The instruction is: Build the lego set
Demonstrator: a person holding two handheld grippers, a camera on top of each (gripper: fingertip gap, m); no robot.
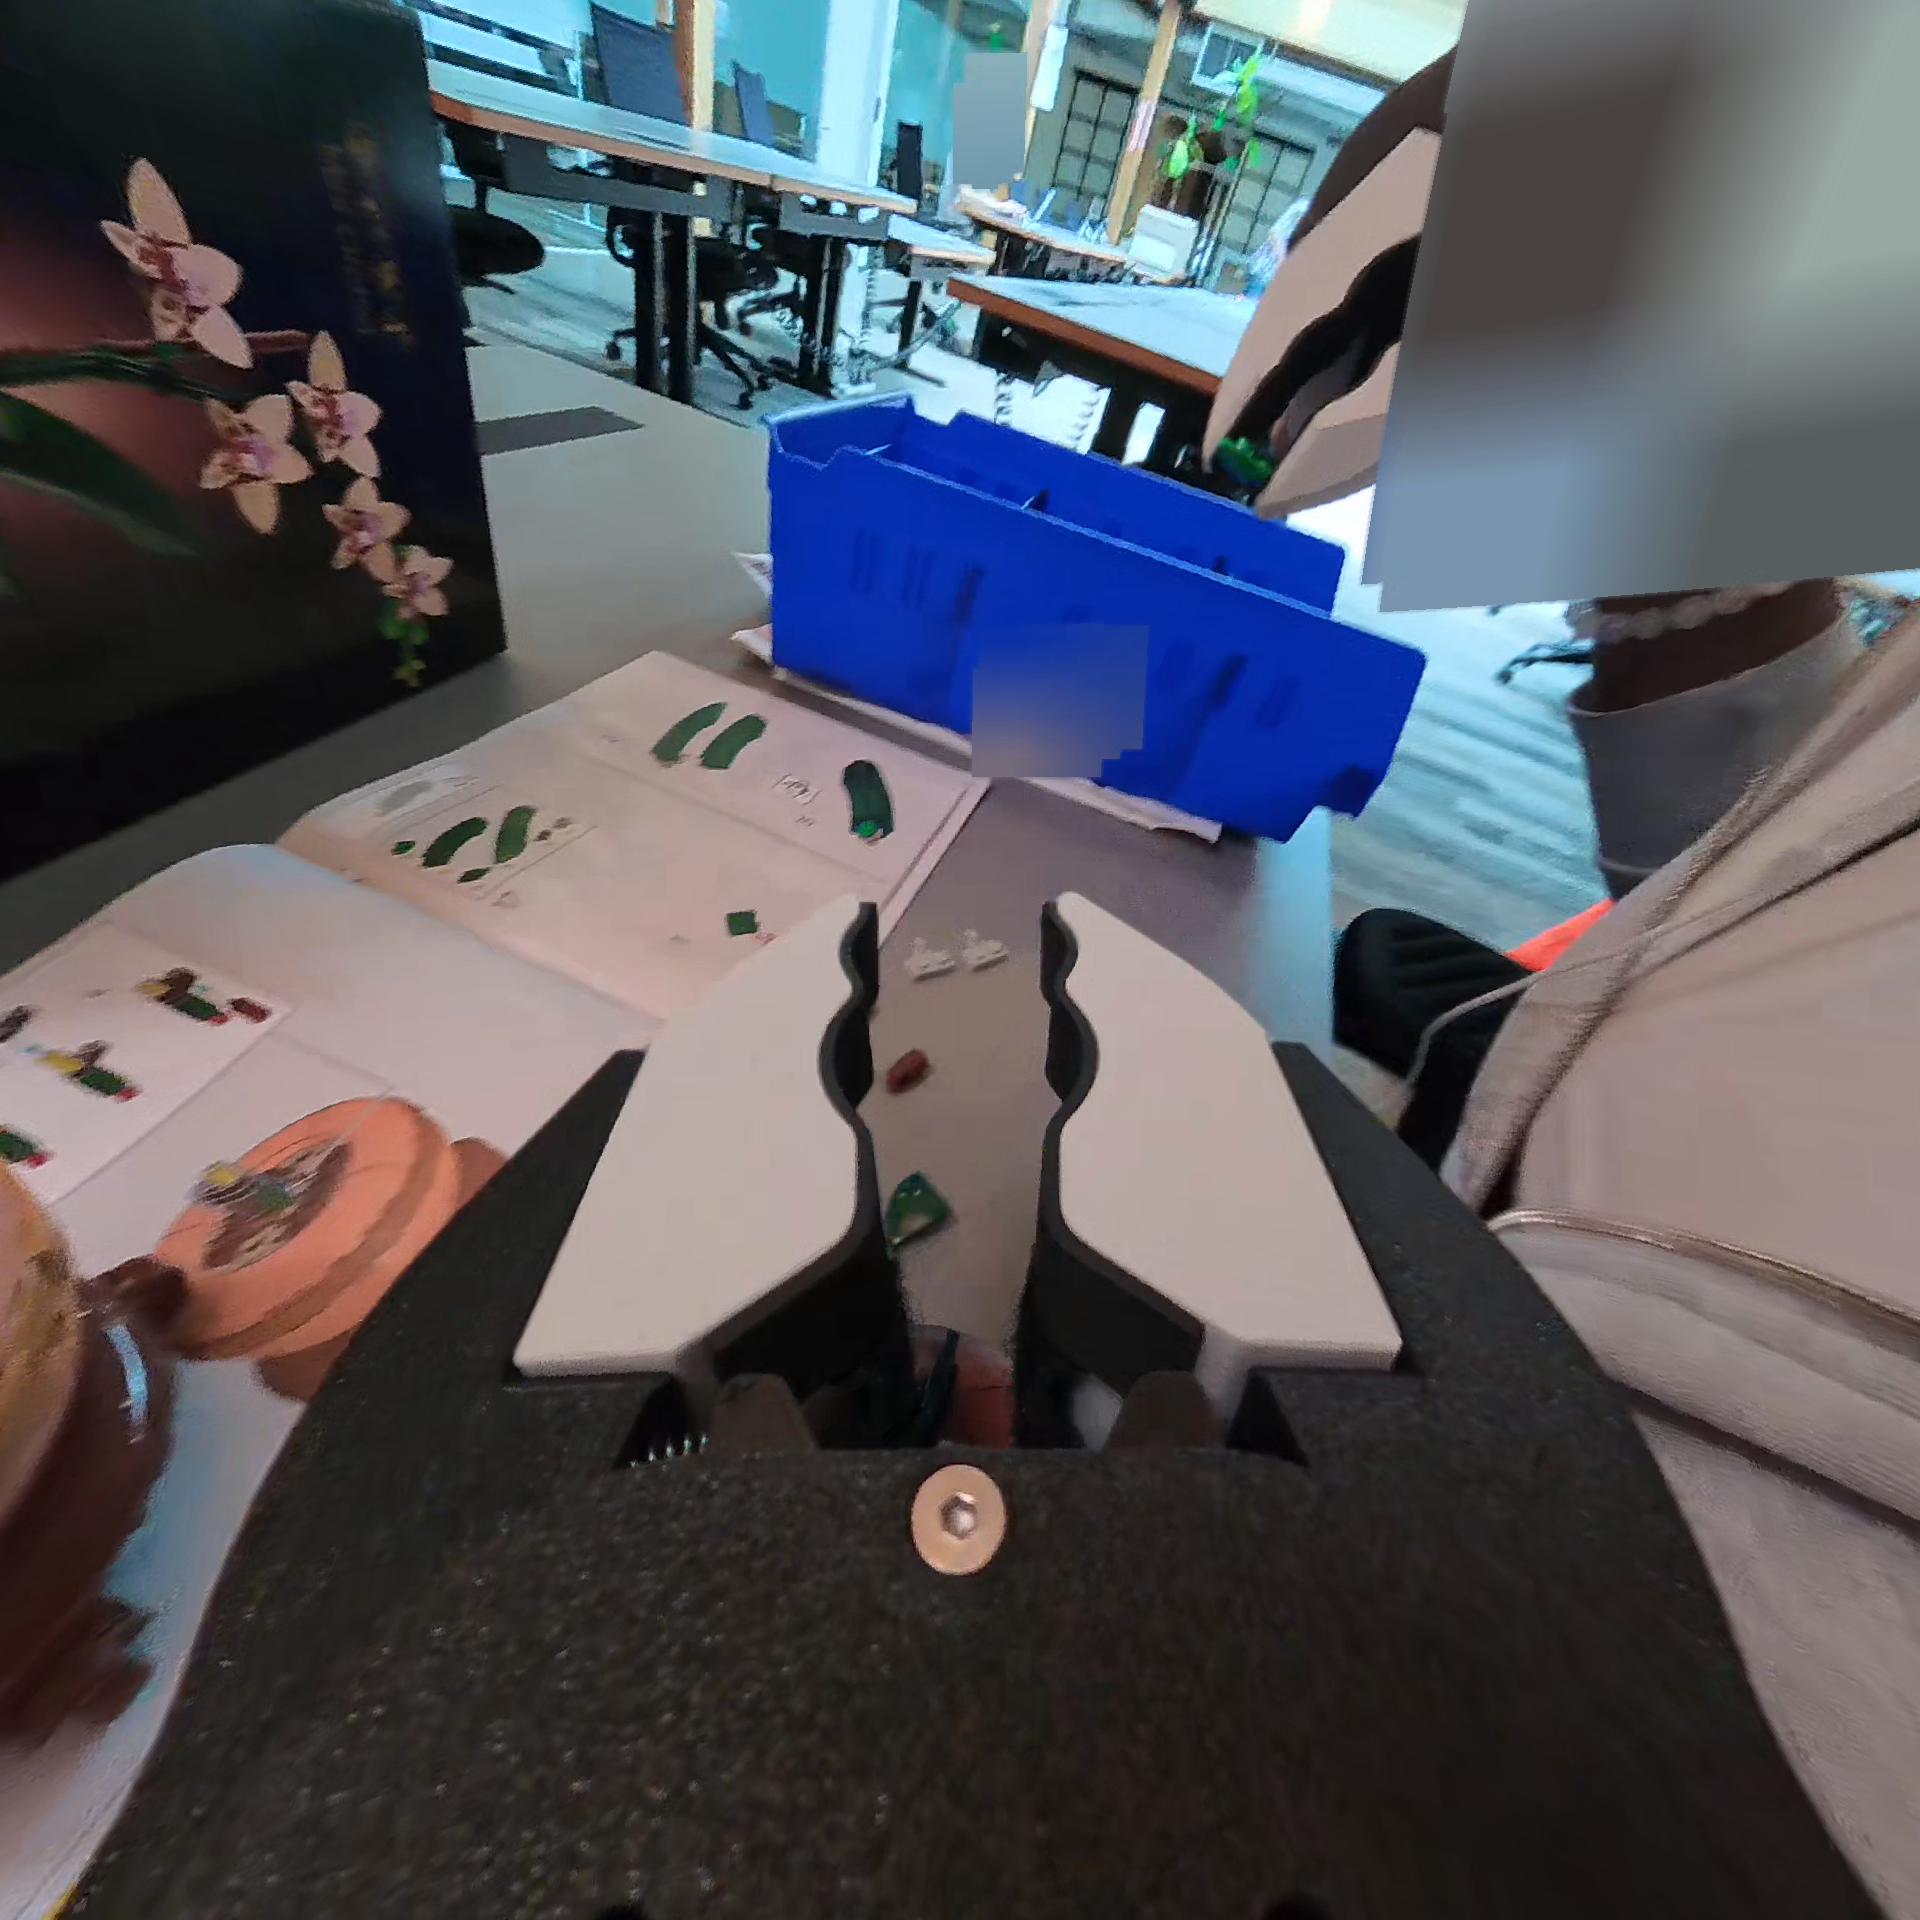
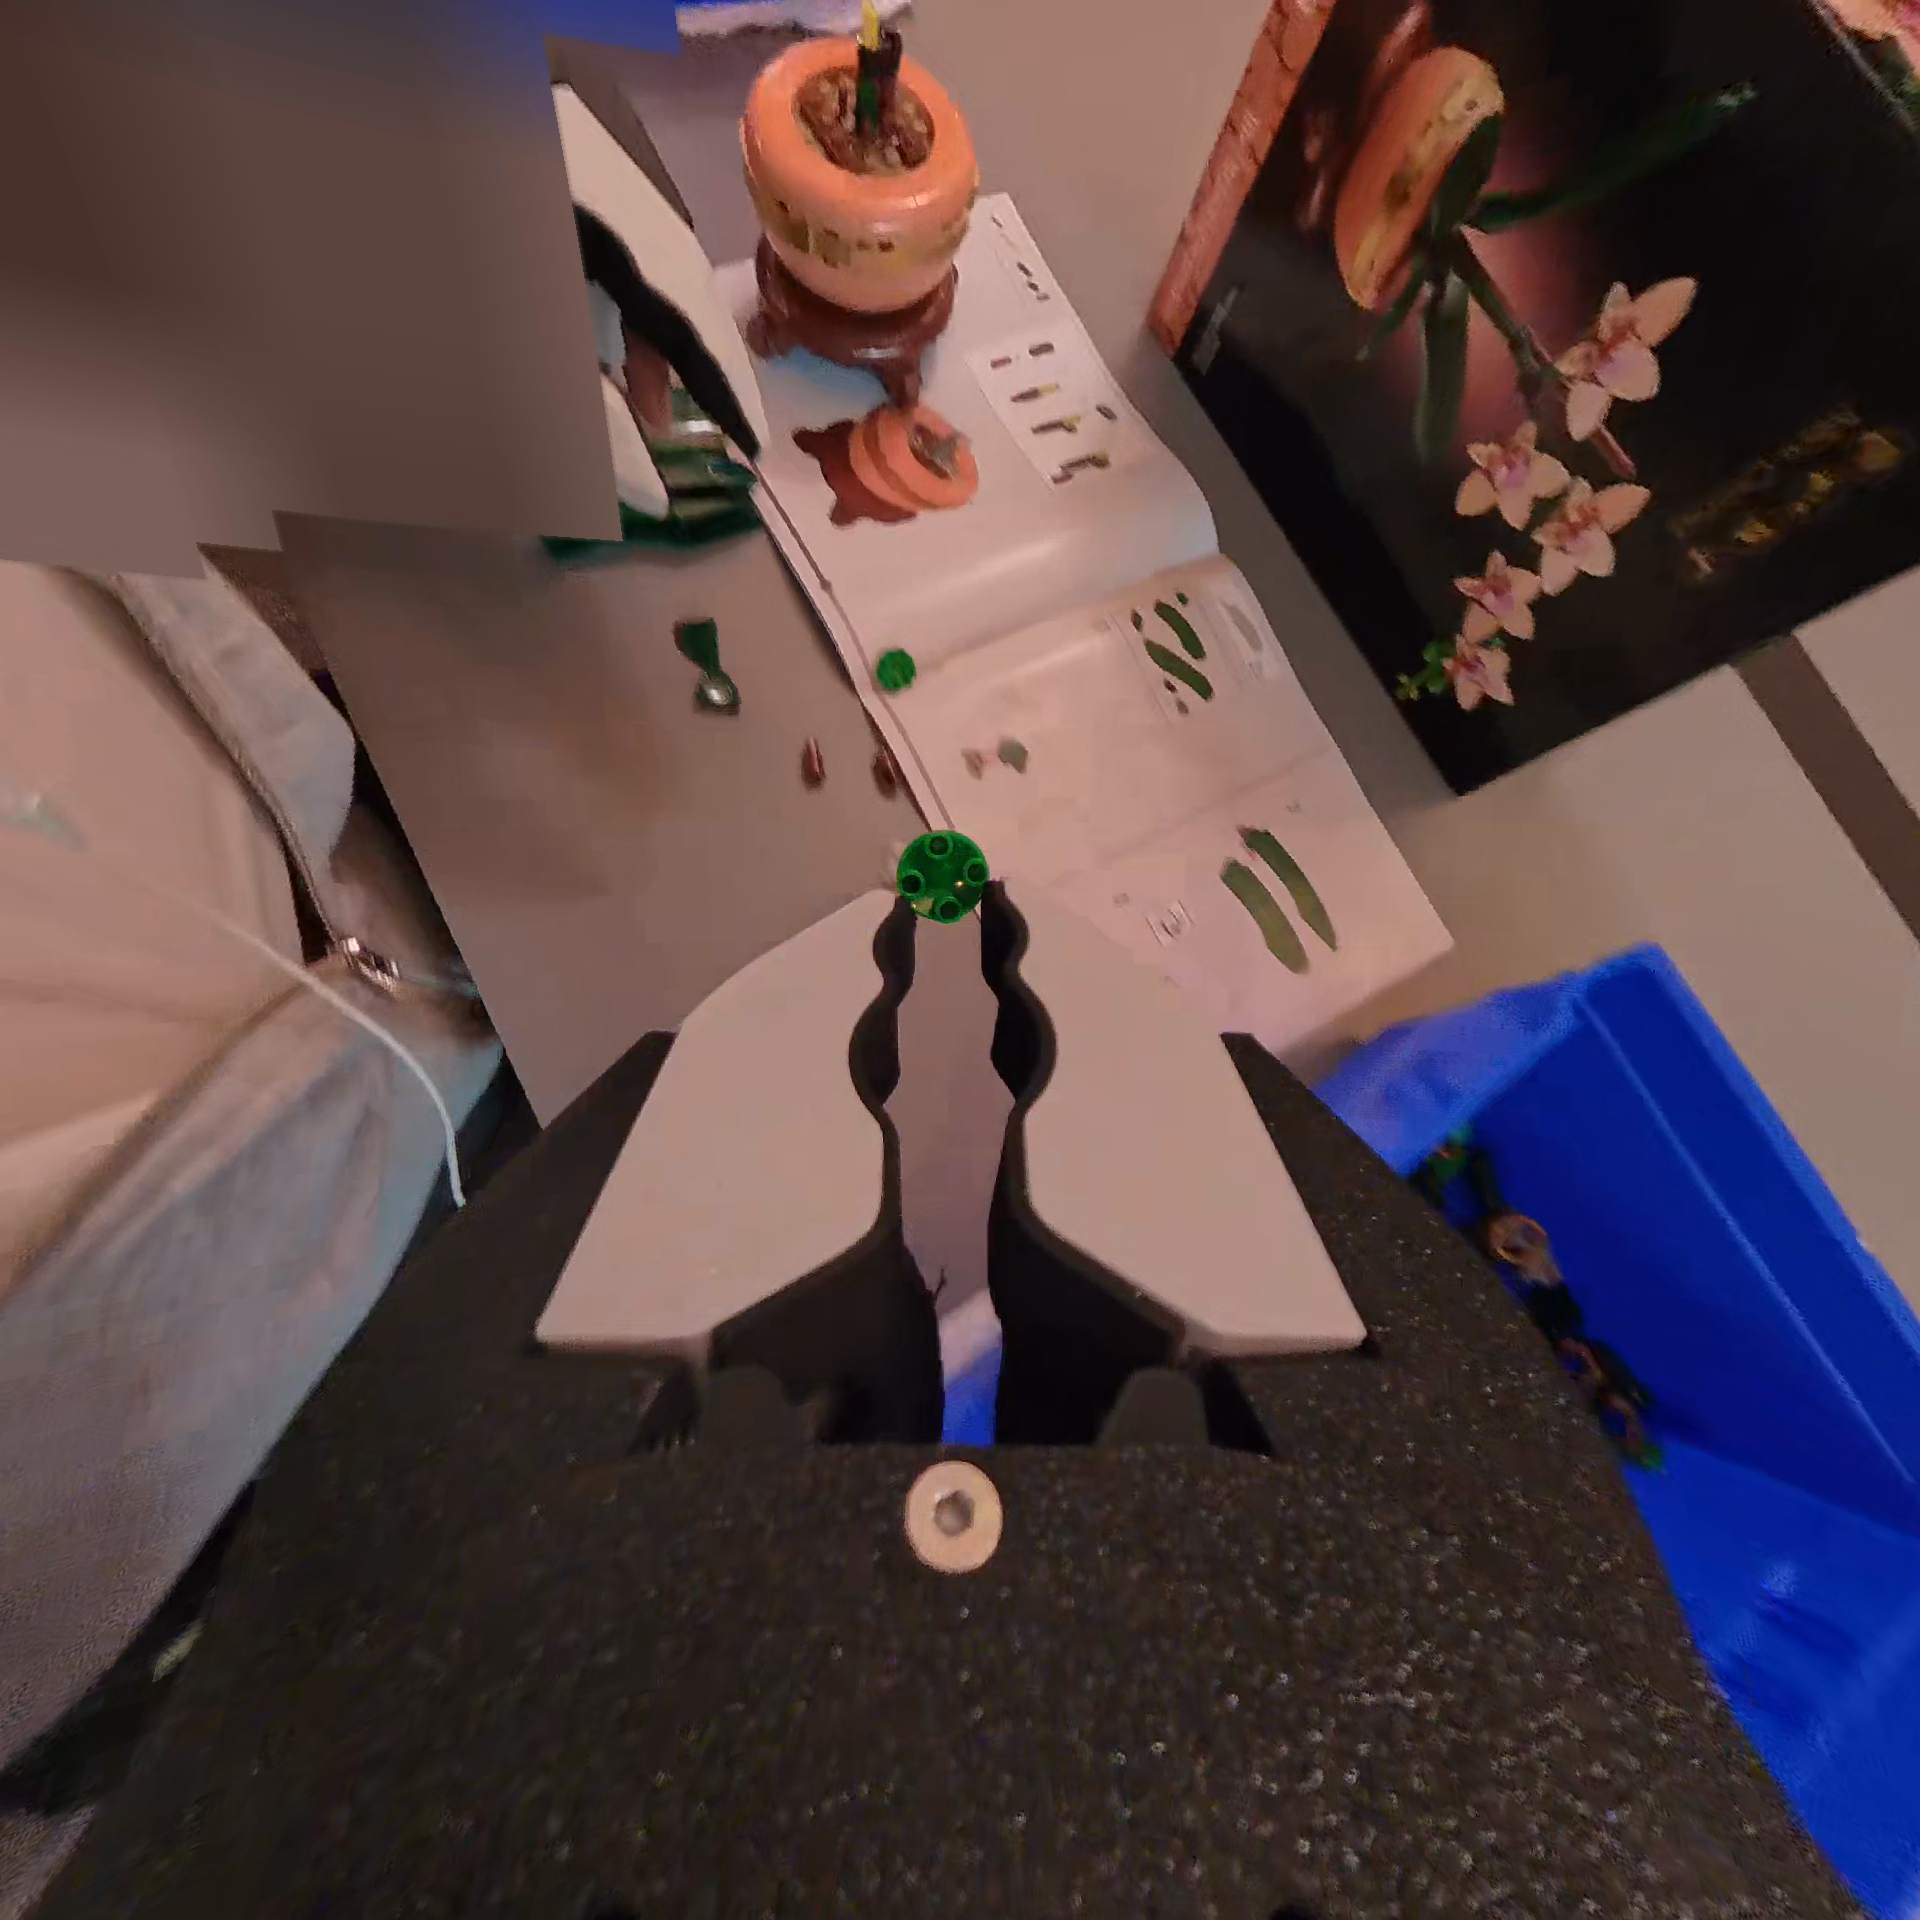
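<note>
**Green stud pinched at the tips**

Right gripper (image 2: 943, 902) jaws clench a round green piece (image 2: 941, 878) by its edge above the worktop (image 2: 582, 727); left gripper (image 1: 958, 935) jaws hang released over loose pieces. That shallow grip could let it twist free, away from the pot (image 2: 860, 197).

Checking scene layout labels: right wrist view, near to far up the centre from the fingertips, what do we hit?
Round green studded lego piece pinched in the right gripper → two small dark red pieces on the grey table → small round green piece on the open instruction booklet → orange lego flowerpot on its brown stand.
</note>
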